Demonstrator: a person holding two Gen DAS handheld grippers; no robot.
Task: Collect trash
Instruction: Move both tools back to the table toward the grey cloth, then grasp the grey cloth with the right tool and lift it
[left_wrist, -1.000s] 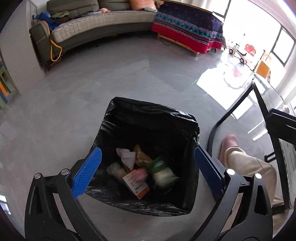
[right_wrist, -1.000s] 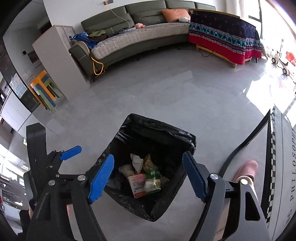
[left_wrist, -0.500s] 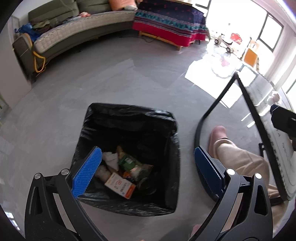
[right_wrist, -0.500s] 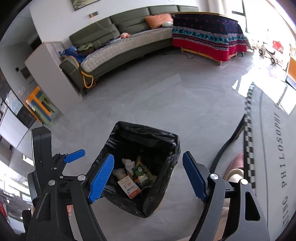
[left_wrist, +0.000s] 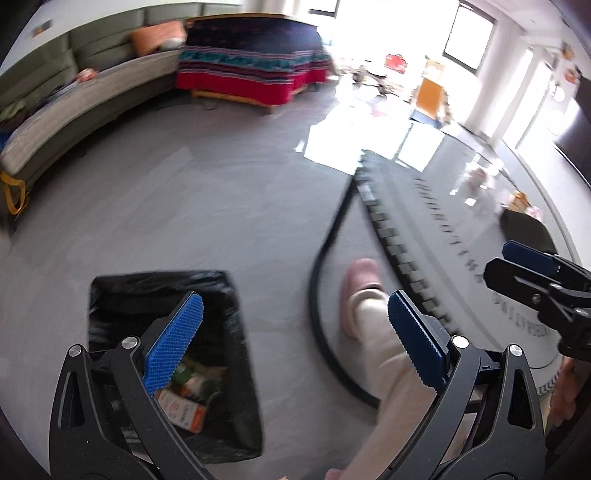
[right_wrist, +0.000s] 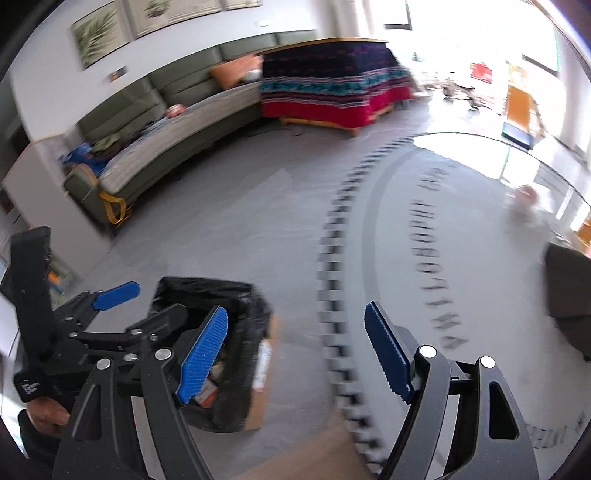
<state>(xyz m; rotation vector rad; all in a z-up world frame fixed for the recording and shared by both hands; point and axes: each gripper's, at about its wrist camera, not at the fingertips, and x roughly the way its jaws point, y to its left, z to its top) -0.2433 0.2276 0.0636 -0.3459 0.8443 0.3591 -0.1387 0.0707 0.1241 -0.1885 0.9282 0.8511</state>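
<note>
A bin lined with a black bag (left_wrist: 225, 354) stands on the grey floor, low left in the left wrist view, with several wrappers and a small carton (left_wrist: 181, 406) inside. It also shows in the right wrist view (right_wrist: 255, 306). My left gripper (left_wrist: 295, 343) is open and empty, above and right of the bin. My right gripper (right_wrist: 295, 354) is open and empty over the table edge. A blurred pale item (right_wrist: 524, 206) lies on the glossy table (right_wrist: 480, 258).
The table's black curved leg (left_wrist: 325, 258) and the person's leg and pink slipper (left_wrist: 360, 288) are right of the bin. A green sofa (right_wrist: 166, 140) and a bench under a red patterned cloth (right_wrist: 332, 85) line the far wall. A dark object (right_wrist: 569, 291) sits at the table's right.
Both grippers have swung up and to the right, away from the bin, toward the table. The bin has slid to the lower left of both views. Both stay open.
</note>
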